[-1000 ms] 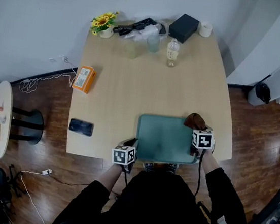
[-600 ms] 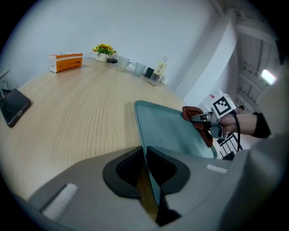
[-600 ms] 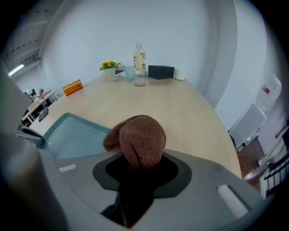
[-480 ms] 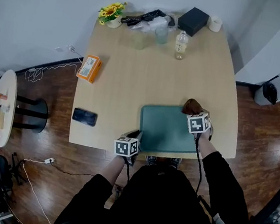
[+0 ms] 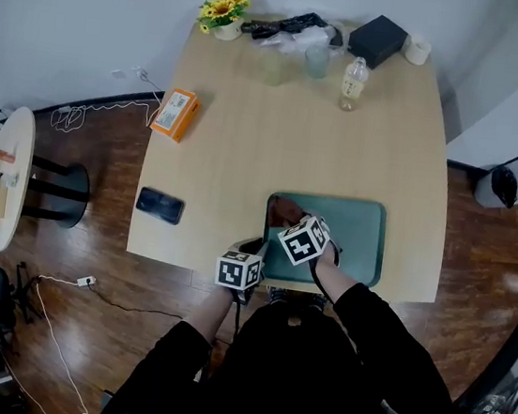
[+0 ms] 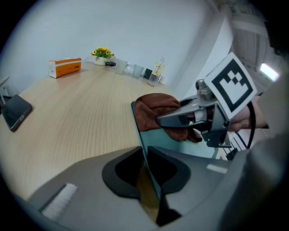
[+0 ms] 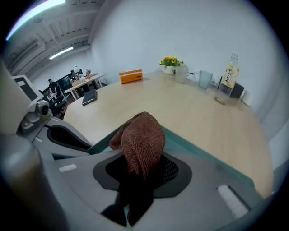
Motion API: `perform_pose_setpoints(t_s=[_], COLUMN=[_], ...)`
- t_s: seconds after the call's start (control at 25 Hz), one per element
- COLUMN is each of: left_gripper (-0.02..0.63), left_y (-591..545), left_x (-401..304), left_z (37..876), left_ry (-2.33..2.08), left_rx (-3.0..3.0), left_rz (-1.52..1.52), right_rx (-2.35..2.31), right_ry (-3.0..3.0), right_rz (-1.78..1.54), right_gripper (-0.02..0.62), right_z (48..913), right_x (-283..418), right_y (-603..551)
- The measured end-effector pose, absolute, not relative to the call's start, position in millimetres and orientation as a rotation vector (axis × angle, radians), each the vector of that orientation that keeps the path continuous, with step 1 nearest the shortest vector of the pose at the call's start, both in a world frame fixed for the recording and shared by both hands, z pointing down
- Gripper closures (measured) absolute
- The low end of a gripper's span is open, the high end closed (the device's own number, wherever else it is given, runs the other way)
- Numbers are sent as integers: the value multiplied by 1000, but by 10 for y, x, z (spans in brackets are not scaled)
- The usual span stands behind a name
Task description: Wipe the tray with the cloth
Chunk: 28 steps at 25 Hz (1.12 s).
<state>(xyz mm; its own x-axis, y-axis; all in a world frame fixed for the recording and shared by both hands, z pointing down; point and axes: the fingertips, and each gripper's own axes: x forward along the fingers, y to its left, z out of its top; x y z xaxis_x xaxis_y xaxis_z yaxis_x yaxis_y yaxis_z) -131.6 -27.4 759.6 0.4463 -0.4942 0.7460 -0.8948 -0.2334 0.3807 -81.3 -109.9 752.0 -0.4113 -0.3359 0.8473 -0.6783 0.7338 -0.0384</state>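
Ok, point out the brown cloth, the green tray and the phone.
brown cloth [image 7: 142, 137]: right gripper view, middle of the bunched fabric.
green tray [image 5: 357, 235]: head view, bare floor of the tray.
phone [image 5: 161, 205]: head view, centre of its dark screen.

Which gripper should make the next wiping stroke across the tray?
Right. The right gripper holds the cloth at the left end of the tray, with bare tray beside it to sweep. The left gripper is clamped on the tray's near-left edge, steadying it.
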Motion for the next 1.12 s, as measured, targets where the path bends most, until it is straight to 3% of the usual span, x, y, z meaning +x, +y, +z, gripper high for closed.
perform_pose_setpoints(t_s=[0.24, 0.68, 0.92, 1.12], left_gripper=[583, 578, 566, 560], left_y=[-265, -253, -296, -385], left_x=[-1369, -1346, -1370, -1492], left_z=[7623, 7637, 7566, 7004], left_ry=[-1182, -1175, -1182, -1324], left_rx=[1881, 1894, 1927, 2022], left_rz=[626, 637, 672, 592], right_rx=[723, 1186, 1300, 1389], right_ry=[-2035, -1852, -1901, -2005], right_rz=[517, 758, 782, 752], right_gripper=[472, 471, 471, 471], right_z=[7505, 7568, 7298, 6739], right_x=[-512, 1225, 1400, 1551], right_y=[-566, -598, -705, -732])
